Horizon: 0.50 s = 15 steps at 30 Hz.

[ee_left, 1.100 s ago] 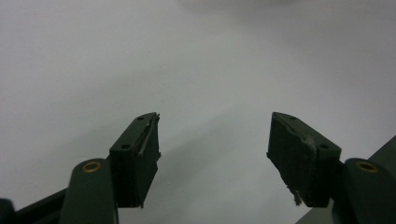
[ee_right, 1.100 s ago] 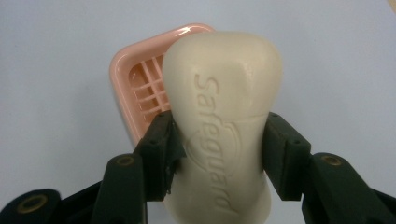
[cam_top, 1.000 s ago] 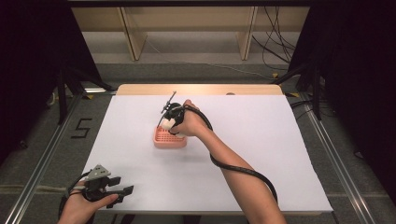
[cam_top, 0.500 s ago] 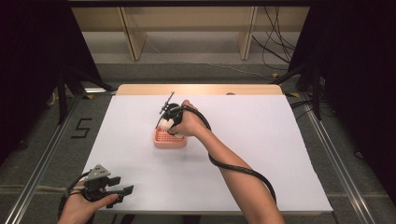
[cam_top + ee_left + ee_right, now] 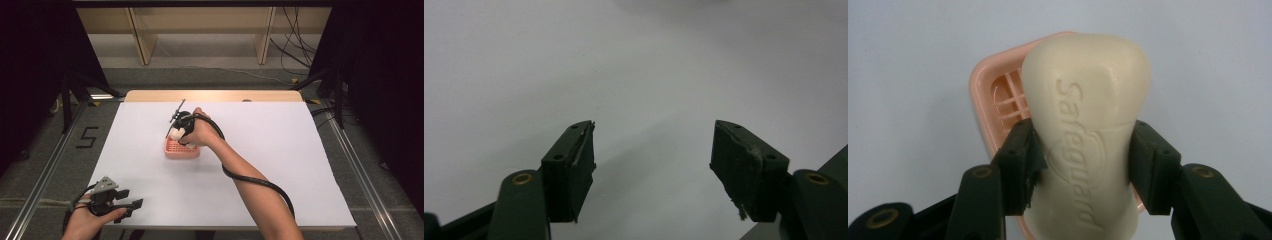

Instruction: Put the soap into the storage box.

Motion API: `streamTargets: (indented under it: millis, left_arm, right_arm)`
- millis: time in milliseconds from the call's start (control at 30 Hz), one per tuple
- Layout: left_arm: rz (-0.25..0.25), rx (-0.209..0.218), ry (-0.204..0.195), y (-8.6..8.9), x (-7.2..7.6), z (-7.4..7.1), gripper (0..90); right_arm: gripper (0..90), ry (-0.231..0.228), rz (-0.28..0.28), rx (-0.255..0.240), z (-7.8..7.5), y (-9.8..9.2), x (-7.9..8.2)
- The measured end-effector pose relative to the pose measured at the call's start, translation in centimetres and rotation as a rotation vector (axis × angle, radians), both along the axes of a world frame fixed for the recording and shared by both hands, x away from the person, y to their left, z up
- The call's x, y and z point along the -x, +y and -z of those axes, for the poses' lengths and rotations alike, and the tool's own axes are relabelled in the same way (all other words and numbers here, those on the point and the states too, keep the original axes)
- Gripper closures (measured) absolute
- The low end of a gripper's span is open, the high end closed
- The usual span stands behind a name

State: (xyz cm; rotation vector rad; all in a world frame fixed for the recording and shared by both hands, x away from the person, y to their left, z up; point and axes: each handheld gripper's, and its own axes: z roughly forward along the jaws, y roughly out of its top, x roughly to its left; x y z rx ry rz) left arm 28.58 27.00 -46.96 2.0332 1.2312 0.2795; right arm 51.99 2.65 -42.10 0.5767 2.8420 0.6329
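Observation:
A cream bar of soap [image 5: 1088,130] with raised lettering sits between the jaws of my right gripper [image 5: 1083,150], which is shut on its narrow waist. Right beneath the bar lies a pink soap dish [image 5: 998,100] with a slotted grid floor. From above, the right gripper [image 5: 180,131] hangs over the pink soap dish [image 5: 182,150] at the middle of the white table, the soap [image 5: 176,133] a pale spot at the dish's back edge. My left gripper [image 5: 131,205] rests open near the front left edge; its jaws [image 5: 654,170] stand wide apart over bare white surface.
The white table [image 5: 280,150] has a wooden strip along its far edge. A black cable [image 5: 250,177] trails from the right gripper along the forearm. Wooden shelving legs and loose cables stand on the floor beyond the table.
The right gripper with the soap has eased slightly lower and nearer over the dish. The left gripper has not moved.

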Motion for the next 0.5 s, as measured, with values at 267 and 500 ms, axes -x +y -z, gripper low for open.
streamTargets:
  millis: [267, 500]
  left_arm:
    - [-0.007, 0.002, -0.009, -0.04, 0.01, 0.07, 33.5]
    - [-0.001, 0.002, -0.002, 0.01, 0.00, 0.03, 33.5]
  right_arm:
    - [50.5, 0.005, -0.004, 0.006, 0.28, 0.26, -0.01]
    - [50.5, 0.007, -0.012, 0.007, 0.54, 0.38, -0.10]
